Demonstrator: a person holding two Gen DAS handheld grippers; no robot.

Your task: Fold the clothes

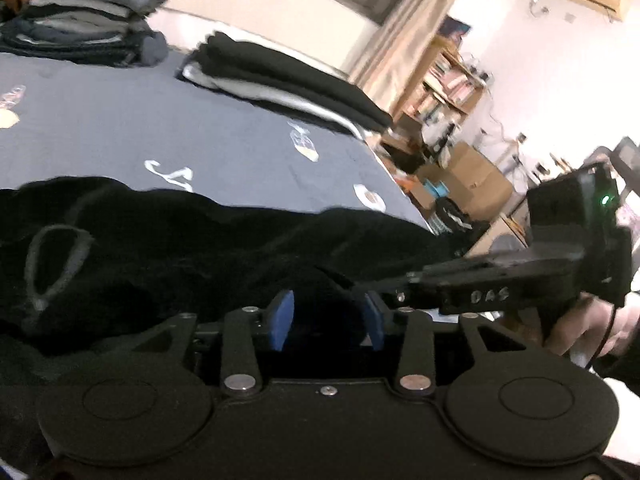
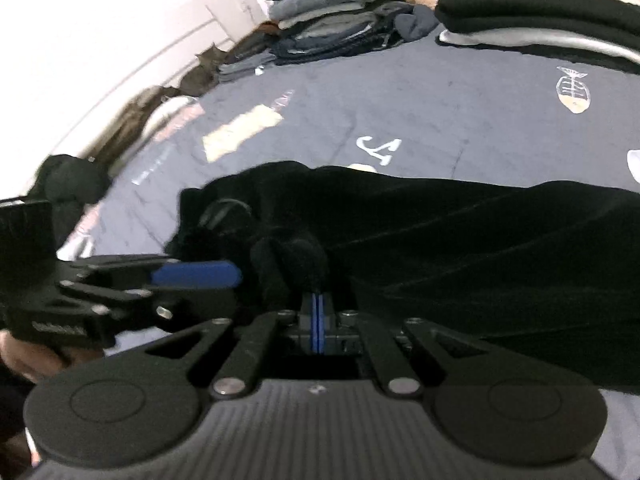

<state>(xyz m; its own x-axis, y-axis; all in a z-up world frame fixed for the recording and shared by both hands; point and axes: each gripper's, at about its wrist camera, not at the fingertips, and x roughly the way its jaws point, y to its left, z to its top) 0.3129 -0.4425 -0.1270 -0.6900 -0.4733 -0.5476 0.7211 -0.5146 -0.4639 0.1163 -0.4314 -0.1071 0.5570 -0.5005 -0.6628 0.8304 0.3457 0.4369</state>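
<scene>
black garment point(image 2: 460, 240), two claws, right claw point(image 2: 318, 300) pinching it

A broad stretch of bare bed point(image 2: 400, 92) is left open beyond the black garment point(image 2: 460, 248). The far edge is blocked by two folded stacks point(image 1: 288, 76) point(image 2: 332, 12). The near space is crowded by both grippers, set just beside each other.

Both cams sit low on the claws, looking forward along the fingers, tilted, right up close to the black garment point(image 1: 160, 240) on the bed point(image 1: 160, 132). The left one faces toward the bookshelf point(image 1: 444, 88), the right one toward the wall. Both catch the folded stacks point(image 2: 532, 20) and each other's claw.
</scene>
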